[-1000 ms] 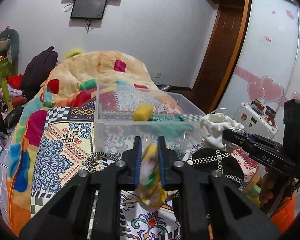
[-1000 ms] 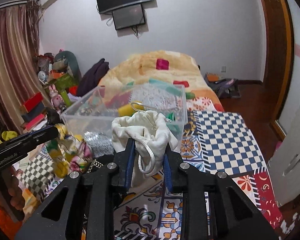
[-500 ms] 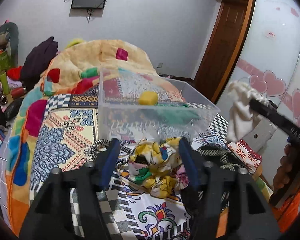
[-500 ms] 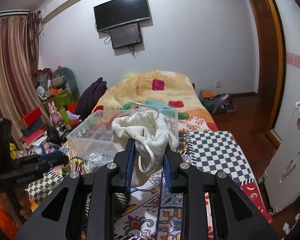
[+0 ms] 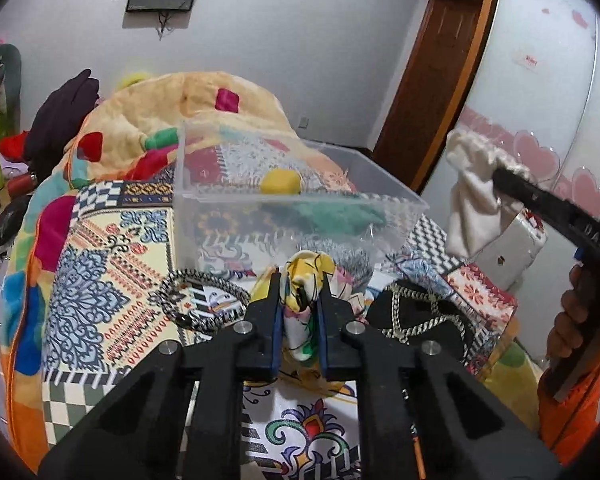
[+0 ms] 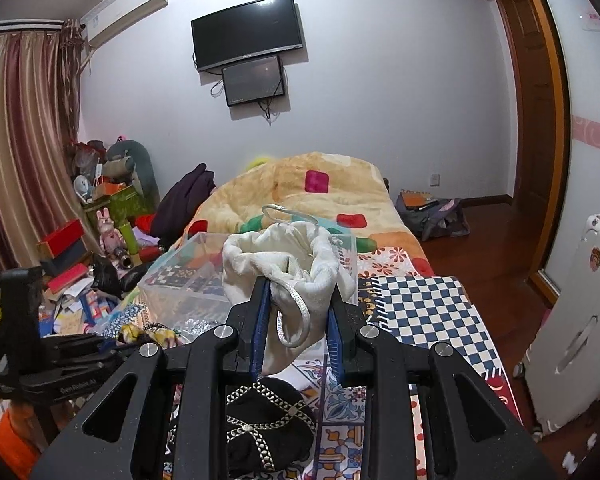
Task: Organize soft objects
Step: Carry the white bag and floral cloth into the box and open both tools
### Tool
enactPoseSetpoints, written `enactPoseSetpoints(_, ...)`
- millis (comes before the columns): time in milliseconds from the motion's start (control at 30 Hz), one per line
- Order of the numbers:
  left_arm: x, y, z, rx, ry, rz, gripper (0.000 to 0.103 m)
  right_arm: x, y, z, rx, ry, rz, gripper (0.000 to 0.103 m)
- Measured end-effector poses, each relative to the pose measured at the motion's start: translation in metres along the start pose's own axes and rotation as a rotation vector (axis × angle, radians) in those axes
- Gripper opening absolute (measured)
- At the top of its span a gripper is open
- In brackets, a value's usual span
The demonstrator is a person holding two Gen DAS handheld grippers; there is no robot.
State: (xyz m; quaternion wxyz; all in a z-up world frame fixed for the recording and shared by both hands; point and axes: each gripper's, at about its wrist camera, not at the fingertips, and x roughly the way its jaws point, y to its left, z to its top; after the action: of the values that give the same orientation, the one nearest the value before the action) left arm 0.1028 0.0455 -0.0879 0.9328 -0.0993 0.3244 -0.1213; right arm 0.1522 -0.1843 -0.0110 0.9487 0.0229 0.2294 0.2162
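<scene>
Patterned bedspread (image 5: 112, 248); clear bin (image 5: 292, 216) ahead; black hat (image 6: 268, 420)

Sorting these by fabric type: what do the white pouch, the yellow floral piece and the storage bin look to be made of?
White pouch: looks like soft fleece or terry, matte and fuzzy, with a shiny braided drawstring. Yellow floral cloth: thin printed fabric, smooth with a slight sheen, crumpling between the fingers; possibly silky polyester. Storage bin: clear rigid plastic, glossy, contents visible through its walls.
</scene>
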Motion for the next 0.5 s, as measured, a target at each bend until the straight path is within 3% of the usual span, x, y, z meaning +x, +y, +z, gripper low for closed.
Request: enactPoseSetpoints(500,-0.031,0.007,0.065,-0.055,-0.207,0.082,0.012,0.027,0.007,0.028,0.007,-0.028,-0.025,0.023)
